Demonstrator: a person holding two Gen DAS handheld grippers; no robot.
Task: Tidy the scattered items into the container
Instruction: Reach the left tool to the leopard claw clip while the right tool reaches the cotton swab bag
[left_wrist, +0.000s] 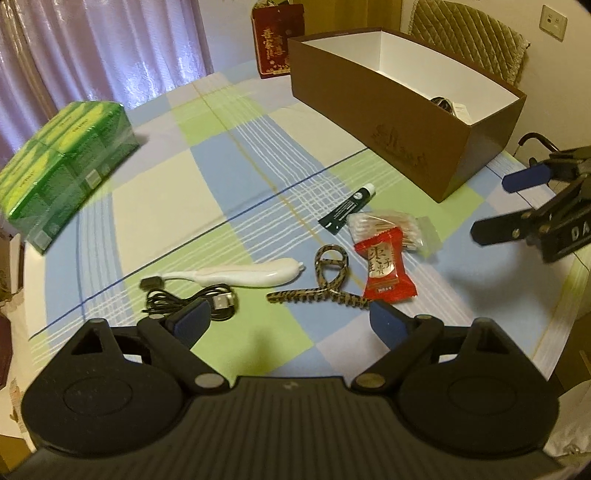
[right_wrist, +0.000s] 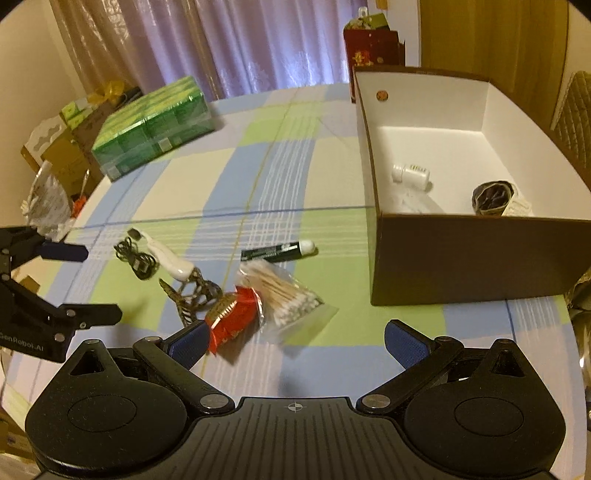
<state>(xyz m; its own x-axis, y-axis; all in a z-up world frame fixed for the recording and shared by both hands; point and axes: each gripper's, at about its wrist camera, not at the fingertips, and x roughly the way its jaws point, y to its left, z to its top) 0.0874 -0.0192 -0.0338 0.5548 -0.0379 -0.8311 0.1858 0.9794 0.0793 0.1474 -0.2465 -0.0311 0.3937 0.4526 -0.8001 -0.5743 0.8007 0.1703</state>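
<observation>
While the tube (left_wrist: 347, 214), swabs (left_wrist: 395, 229), candy (left_wrist: 384, 273), strap (left_wrist: 325, 280), cable (left_wrist: 192, 301) and white device (left_wrist: 236, 275) lie scattered on the desk (left_wrist: 166, 206) near the box (left_wrist: 406, 122), I hold both tongs, left (left_wrist: 286, 323) and right (right_wrist: 295, 343), wide open and empty.

the brown box (left_wrist: 399, 122) hides most of its inside in the left wrist view; only the top of a dark item (left_wrist: 442, 102) peeks over the wall, can't tell what it is. right gripper (left_wrist: 491, 206) is cut off by the frame edge there. print on the red packet (right_wrist: 232, 319) and dark tube (right_wrist: 277, 253) too small/blurry to read. stuff at the table's far left edge (right_wrist: 48, 203) is indistinct.
</observation>
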